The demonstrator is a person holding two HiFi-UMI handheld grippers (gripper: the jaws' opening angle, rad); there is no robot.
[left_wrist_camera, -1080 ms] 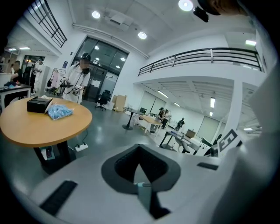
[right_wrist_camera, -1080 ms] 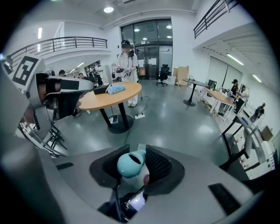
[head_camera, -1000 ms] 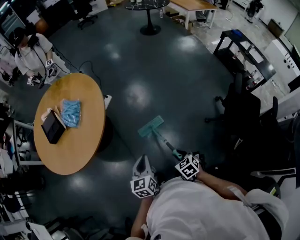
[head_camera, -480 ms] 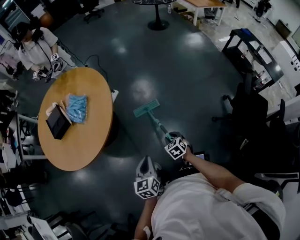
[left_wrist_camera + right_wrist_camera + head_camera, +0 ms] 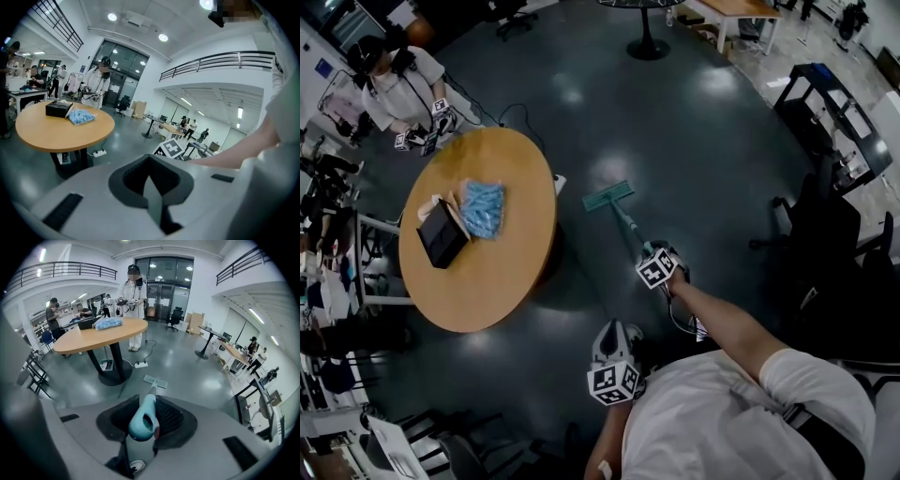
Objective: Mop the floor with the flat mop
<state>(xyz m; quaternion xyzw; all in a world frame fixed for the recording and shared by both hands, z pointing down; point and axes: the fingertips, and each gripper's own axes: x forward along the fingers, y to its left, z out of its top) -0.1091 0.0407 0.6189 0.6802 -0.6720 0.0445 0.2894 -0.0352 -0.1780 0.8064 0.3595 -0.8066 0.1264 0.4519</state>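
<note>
The right gripper [image 5: 654, 261] was clamped on the teal end of the mop handle [image 5: 142, 420]. This looked like mid-stroke, with the mop head [image 5: 608, 196] flat on the floor [image 5: 703, 159] at its 11 o'clock, near the round table [image 5: 511, 272]. The left gripper [image 5: 615, 361] hung at 6 o'clock, jaws together on nothing. The next move, I judged, called for a steady sweep that kept the head flat and off the table's base.

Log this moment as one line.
right tongs: shut on mop handle | left tongs: shut, empty | mop head: flat on floor near round table
</note>
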